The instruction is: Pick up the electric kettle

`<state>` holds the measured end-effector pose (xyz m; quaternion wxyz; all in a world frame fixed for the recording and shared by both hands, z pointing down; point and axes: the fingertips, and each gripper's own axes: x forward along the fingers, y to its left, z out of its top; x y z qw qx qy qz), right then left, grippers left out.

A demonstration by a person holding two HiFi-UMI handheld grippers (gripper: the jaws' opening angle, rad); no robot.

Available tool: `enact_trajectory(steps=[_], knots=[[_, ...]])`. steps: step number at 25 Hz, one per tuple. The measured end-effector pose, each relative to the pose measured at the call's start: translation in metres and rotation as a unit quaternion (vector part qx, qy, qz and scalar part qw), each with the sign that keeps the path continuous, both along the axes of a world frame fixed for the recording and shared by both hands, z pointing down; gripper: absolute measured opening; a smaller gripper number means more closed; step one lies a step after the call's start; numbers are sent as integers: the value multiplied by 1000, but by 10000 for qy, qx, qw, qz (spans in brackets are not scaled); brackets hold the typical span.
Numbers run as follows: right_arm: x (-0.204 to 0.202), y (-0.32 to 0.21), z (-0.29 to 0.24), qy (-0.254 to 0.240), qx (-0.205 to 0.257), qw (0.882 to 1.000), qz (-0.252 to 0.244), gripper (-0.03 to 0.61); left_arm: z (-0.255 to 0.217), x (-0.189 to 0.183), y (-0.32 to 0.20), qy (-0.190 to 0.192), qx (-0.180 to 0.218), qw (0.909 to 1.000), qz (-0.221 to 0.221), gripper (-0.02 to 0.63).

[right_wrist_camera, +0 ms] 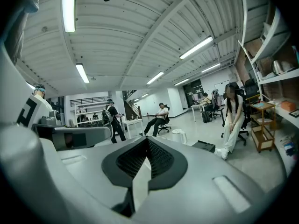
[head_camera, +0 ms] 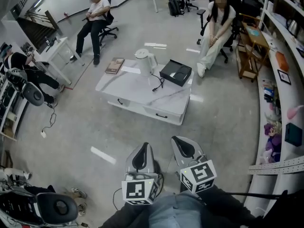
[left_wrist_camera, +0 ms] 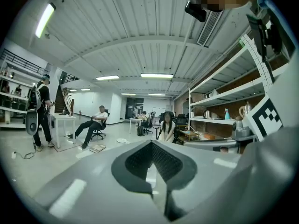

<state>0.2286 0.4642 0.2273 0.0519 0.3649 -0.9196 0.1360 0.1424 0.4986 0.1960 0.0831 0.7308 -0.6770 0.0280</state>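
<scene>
The white electric kettle [head_camera: 145,61] stands upright near the far edge of a low white marble-topped table [head_camera: 137,91], with its black cord [head_camera: 157,83] trailing across the top. In the right gripper view the kettle [right_wrist_camera: 178,135] shows just above the jaws. Both grippers are held close to my body, well short of the table. The left gripper [head_camera: 142,150] is shut and holds nothing, and so is the right gripper [head_camera: 183,144]. In the left gripper view the left gripper [left_wrist_camera: 152,164] has its jaws together; in the right gripper view the right gripper [right_wrist_camera: 145,160] does too.
A black box [head_camera: 175,72] and a book [head_camera: 114,66] flank the kettle on the table. One person sits on a chair [head_camera: 95,18] far left, another [head_camera: 216,30] far right. Shelving [head_camera: 282,80] lines the right wall. Bare grey floor lies between me and the table.
</scene>
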Motion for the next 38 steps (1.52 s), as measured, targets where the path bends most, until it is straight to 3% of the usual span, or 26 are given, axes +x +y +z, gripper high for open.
enact_trajectory(steps=[9,20,27,38], knots=[[-95,-67,-1,36,124,9999,3,26,3,-97,-72,189,223,9996,64,3],[-182,-120,-27,93,483,9988,13,26,-18,-178,-125,296,553,9978,192,3],[-198,-138,-23,173,437,9988,95,26,-10,-195,-141,408,472,9977,256,3],[-200,-196,12,223,75,9995,194,26,25,-198,-198,317,-56,9991,280,3]])
